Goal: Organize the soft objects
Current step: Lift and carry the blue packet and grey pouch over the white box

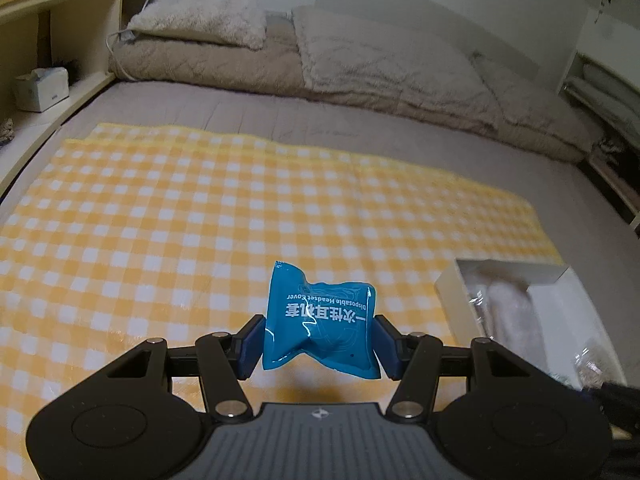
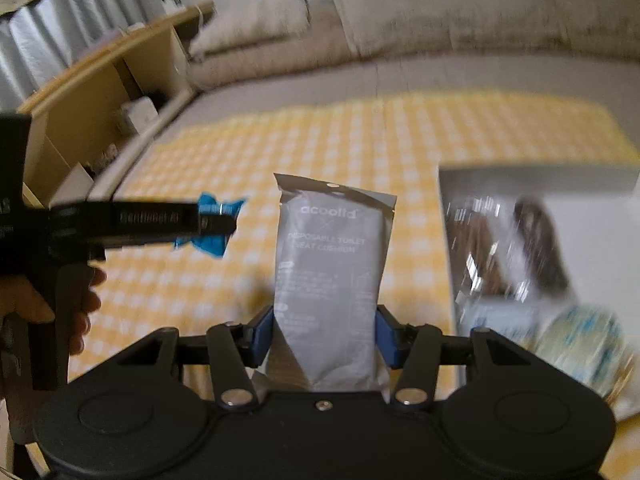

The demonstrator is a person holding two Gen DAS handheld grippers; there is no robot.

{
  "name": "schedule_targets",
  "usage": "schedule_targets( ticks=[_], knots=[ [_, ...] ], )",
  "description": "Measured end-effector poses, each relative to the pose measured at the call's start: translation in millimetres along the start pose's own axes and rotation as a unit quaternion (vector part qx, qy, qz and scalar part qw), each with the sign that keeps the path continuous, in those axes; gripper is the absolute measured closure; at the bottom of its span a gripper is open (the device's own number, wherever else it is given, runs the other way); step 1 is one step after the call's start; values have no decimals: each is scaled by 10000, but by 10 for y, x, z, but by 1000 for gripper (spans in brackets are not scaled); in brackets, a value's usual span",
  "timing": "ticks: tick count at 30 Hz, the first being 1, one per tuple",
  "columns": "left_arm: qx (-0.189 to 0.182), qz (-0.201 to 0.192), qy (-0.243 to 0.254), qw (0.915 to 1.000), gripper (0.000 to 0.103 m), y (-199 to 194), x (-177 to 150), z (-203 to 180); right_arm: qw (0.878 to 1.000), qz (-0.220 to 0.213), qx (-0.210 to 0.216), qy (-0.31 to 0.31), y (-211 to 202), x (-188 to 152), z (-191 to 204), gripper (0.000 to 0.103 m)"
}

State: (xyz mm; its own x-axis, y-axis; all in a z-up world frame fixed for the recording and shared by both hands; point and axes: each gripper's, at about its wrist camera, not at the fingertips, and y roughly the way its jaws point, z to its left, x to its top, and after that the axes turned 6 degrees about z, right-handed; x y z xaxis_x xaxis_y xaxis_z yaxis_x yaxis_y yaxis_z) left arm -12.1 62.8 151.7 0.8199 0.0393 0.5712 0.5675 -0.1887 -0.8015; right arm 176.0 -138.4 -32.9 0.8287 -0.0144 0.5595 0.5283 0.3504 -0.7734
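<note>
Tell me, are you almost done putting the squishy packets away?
Partly. The white box already holds a few wrapped items. In hand: the left gripper squeezes a blue packet, the right gripper a grey packet. Left: both packets hang above the checked cloth, not yet in the box.

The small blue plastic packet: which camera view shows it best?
The left wrist view. There the small blue plastic packet sits centred and sharp between the left tongs, with its white print readable. In the right wrist view only blurred blue corners show, behind the black left tongs seen side-on.
</note>
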Motion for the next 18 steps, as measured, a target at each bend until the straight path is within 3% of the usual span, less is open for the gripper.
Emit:
schedule_targets(
  ticks=[11, 18],
  knots=[
    [-308, -417, 51, 9986, 45, -80, 73, -473, 9971, -737, 11, -190, -608, 298, -439, 50],
    [-573, -414, 239, 9972, 45, 14, 87, -800, 9949, -920, -405, -120, -794, 387, -923, 49]
  ],
)
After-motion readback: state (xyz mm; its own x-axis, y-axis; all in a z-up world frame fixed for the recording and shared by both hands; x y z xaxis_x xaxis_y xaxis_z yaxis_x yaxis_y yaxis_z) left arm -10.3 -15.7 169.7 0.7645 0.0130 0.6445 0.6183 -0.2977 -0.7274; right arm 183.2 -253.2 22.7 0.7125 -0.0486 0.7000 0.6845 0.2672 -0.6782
